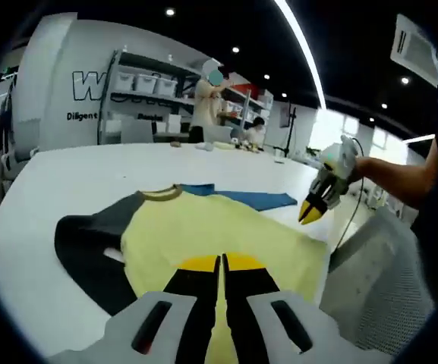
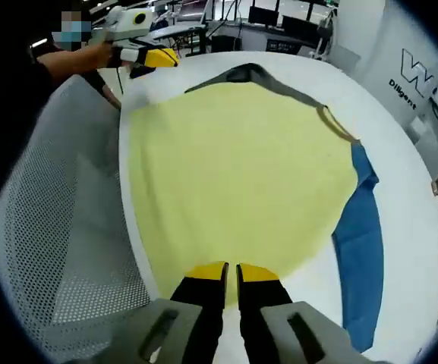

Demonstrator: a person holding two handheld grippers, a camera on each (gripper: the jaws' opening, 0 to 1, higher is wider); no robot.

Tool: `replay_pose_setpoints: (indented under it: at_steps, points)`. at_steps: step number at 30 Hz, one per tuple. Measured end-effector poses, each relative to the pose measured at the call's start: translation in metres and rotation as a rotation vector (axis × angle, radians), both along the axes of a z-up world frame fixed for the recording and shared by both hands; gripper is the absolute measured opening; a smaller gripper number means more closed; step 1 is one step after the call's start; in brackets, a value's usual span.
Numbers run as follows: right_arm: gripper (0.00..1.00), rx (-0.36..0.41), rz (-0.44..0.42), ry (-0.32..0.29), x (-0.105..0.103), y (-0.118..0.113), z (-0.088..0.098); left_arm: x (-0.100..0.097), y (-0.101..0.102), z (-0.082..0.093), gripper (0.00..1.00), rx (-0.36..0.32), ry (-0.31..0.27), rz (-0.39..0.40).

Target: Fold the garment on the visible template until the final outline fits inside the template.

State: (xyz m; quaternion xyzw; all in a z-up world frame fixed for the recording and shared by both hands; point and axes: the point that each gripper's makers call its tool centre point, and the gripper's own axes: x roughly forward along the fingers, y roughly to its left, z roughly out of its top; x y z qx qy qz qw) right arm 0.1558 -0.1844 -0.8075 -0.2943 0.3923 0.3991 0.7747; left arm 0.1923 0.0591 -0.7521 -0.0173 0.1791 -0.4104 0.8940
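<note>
On the white table [image 2: 401, 189] a yellow shirt [image 2: 234, 174] with dark sleeves is spread flat, its hem lying along the near table edge and its collar [image 1: 162, 194] pointing away. A blue template [image 2: 359, 250] is seen under the shirt, showing past one side only; the rest is covered.

The left gripper [image 1: 222, 265] is held at one hem corner with its jaws drawn together, and the right gripper [image 2: 231, 273] at the other corner, jaws likewise closed. Whether cloth is pinched between either pair cannot be told, since the yellow tips sit against yellow fabric.

Several risks can be judged from this. If only the top layer is caught, the fold may be made with one layer and the back left behind, bunched. If the two corners are lifted unevenly, a skewed crease would result and the outline could spill past the template. The hem sits right at the table edge beside a mesh chair [image 2: 59, 227], so slack cloth might be dragged off. The dark sleeve [image 1: 89, 243] lies spread wide and could be left outside the template.
</note>
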Motion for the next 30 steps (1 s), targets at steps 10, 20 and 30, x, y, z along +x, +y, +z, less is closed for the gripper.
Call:
replay_pose_setpoints:
  at_steps: [10,20,30]
  points:
    - [0.13,0.083,-0.137,-0.181,0.035,-0.001,0.015,0.018,0.019,0.018,0.75,0.054,-0.103,0.234]
    - [0.22,0.120,-0.275,-0.226,0.043,-0.035,0.019,0.001,-0.004,0.011,0.99,0.001,-0.040,0.313]
    - [0.22,0.152,-0.492,-0.258,0.061,-0.106,0.015,0.000,-0.009,0.002,0.99,0.036,-0.033,0.267]
